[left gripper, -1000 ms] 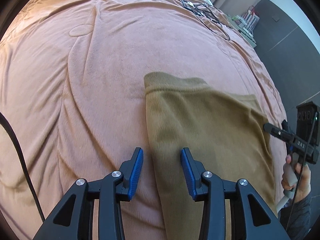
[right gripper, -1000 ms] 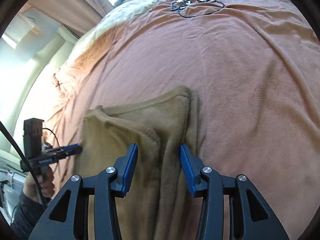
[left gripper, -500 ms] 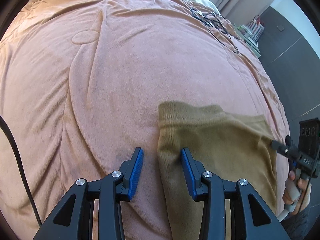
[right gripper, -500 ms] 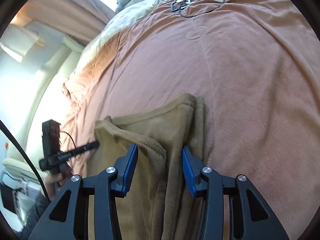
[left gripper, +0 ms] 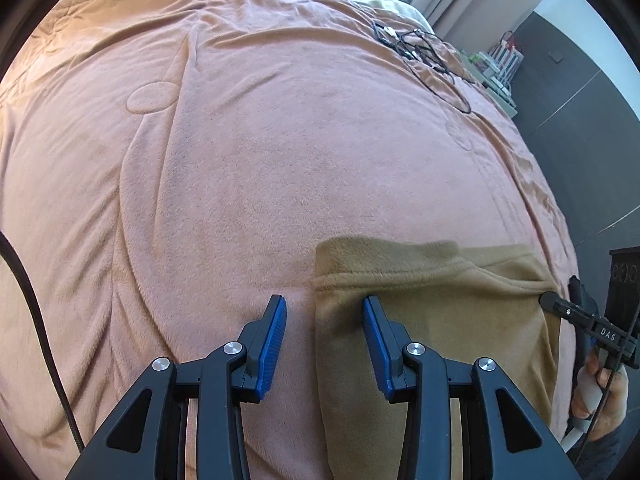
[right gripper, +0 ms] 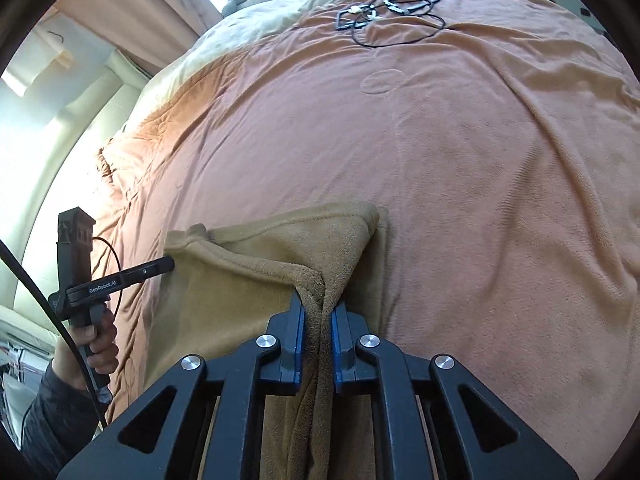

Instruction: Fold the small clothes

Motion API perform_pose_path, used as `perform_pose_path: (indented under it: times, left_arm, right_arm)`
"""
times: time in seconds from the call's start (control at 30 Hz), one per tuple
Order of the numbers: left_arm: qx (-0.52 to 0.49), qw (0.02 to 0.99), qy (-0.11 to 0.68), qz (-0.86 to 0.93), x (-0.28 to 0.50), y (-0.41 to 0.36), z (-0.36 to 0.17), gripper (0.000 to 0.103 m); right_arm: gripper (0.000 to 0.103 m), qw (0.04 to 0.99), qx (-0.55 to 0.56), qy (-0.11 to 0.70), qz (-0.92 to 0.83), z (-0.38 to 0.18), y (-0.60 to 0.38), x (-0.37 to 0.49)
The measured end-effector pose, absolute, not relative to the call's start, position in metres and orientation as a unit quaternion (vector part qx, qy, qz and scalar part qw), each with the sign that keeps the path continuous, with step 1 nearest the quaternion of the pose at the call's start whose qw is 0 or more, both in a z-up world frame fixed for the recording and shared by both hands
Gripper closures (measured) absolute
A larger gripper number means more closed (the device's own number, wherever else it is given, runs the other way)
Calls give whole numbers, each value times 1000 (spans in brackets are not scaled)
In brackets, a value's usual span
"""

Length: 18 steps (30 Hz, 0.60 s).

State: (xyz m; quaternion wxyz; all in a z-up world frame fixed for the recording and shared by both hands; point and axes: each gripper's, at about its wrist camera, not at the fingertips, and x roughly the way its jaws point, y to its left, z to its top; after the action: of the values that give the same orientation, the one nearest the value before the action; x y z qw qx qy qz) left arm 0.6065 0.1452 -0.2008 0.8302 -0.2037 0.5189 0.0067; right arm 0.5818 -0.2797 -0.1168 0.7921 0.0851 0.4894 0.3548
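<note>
A small tan fleece garment [left gripper: 440,320] lies flat on the pink bedspread [left gripper: 260,160], also in the right wrist view [right gripper: 248,280]. My left gripper [left gripper: 324,320] is open, its jaws straddling the garment's left edge near its far corner. My right gripper [right gripper: 318,312] is shut on a raised fold at the garment's right edge. Each gripper shows in the other's view: the right one [left gripper: 560,308] at the garment's right side, the left one [right gripper: 156,268] at its left side.
A tangle of black cables [left gripper: 420,48] lies on the bedspread far ahead, also in the right wrist view [right gripper: 384,8]. Pale pillows [right gripper: 260,12] lie at the head. The bed's right edge drops to a dark floor [left gripper: 580,140].
My right gripper has shut on the garment's right edge and pinched up a fold. Both grippers have drawn back toward the garment's near part; the left stayed open.
</note>
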Motion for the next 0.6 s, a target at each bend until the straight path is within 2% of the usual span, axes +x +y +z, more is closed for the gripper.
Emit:
perform_pose_path:
  times: [0.2,0.27,0.33,0.6]
  left_arm:
    - [-204,828,522,21,616,146,-212,61]
    - [-209,828,520,25,616,146,-209,61]
    - [-204,831,517,27,611,145,-206,60]
    - [-219,820,528,16,597,147,-202,60]
  right_arm:
    - [94,802,81,495,324,-124,-274,583]
    - [84,813,94,475,323,-116,-279,578]
    - [80,815,118,459,334,-111,-287,574]
    - [80,796,178,479,324,-121,-301,583]
